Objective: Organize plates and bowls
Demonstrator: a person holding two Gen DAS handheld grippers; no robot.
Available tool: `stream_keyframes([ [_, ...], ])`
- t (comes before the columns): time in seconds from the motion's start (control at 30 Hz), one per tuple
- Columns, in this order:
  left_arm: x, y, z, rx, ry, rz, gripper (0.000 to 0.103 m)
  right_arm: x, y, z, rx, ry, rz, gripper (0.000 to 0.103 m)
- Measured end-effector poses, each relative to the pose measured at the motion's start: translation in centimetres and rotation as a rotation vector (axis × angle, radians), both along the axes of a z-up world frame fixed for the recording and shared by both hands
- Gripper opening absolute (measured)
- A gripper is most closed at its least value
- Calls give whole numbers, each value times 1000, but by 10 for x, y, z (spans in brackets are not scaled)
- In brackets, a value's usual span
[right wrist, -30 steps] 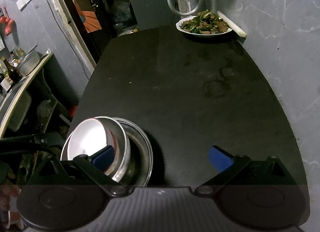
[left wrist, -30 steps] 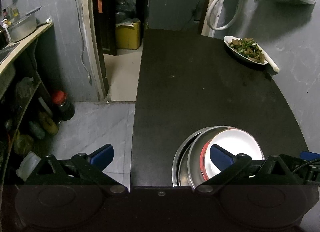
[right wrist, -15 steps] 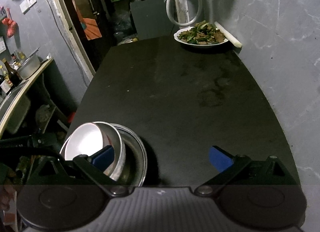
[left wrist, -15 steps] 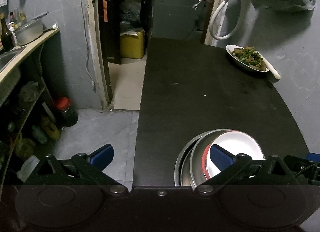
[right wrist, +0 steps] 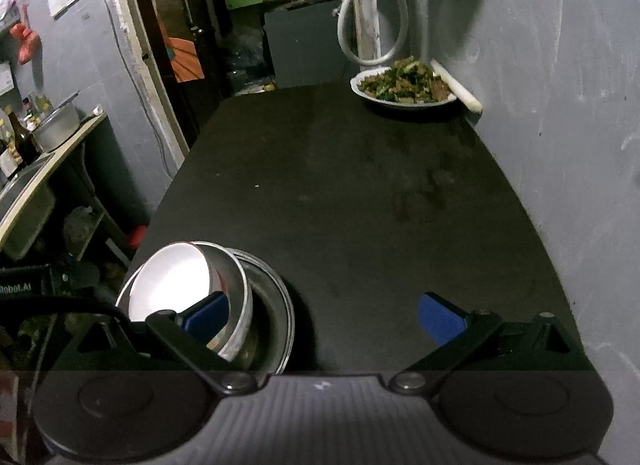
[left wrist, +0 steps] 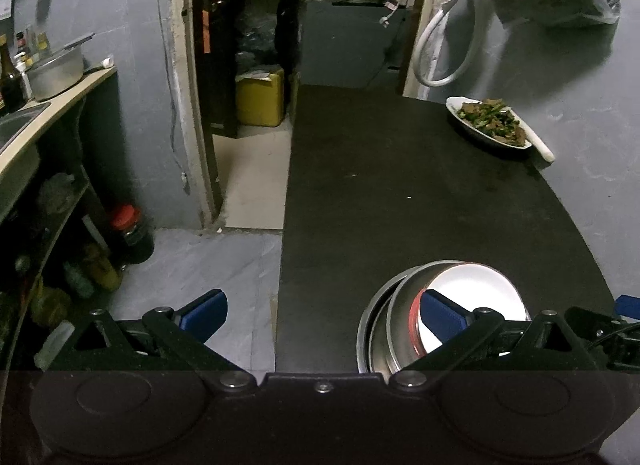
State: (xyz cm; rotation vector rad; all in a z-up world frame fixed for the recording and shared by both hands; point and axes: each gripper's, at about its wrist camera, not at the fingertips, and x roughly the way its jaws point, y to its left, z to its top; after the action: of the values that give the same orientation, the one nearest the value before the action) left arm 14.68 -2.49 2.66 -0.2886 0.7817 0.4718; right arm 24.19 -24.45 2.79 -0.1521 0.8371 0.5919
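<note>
A stack of nested dishes sits at the near edge of the black table point(left wrist: 400, 193): a white plate point(left wrist: 480, 289) inside a steel bowl point(left wrist: 396, 313), which leans in a wider steel pan point(right wrist: 272, 305). In the right wrist view the white plate point(right wrist: 172, 285) appears at the lower left. My left gripper point(left wrist: 320, 315) is open, its right fingertip over the plate and its left fingertip past the table edge above the floor. My right gripper point(right wrist: 324, 315) is open too, with its left fingertip over the steel bowl point(right wrist: 236, 313) and nothing held.
A white dish of cooked greens and meat point(left wrist: 490, 125) stands at the table's far right by the grey wall, also seen as the food dish point(right wrist: 404, 87). A counter with a pot point(left wrist: 56, 73) and bottles lies to the left. A red-capped jar point(left wrist: 130, 229) stands on the floor.
Both cameras have drawn back and risen slightly, so the dish stack and the food dish sit lower and farther in view. The stack itself has not moved. Both grippers stay open.
</note>
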Motion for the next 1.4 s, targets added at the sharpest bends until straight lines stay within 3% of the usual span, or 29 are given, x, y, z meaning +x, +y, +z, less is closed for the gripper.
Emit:
stream_keyframes([
  [0.6, -22, 18, 2, -58, -76, -118, 102, -34, 13, 26, -82, -122, -84, 103],
  [1.4, -81, 48, 9, -35, -111, -281, 102, -114, 38, 27, -94, -139, -215, 103],
])
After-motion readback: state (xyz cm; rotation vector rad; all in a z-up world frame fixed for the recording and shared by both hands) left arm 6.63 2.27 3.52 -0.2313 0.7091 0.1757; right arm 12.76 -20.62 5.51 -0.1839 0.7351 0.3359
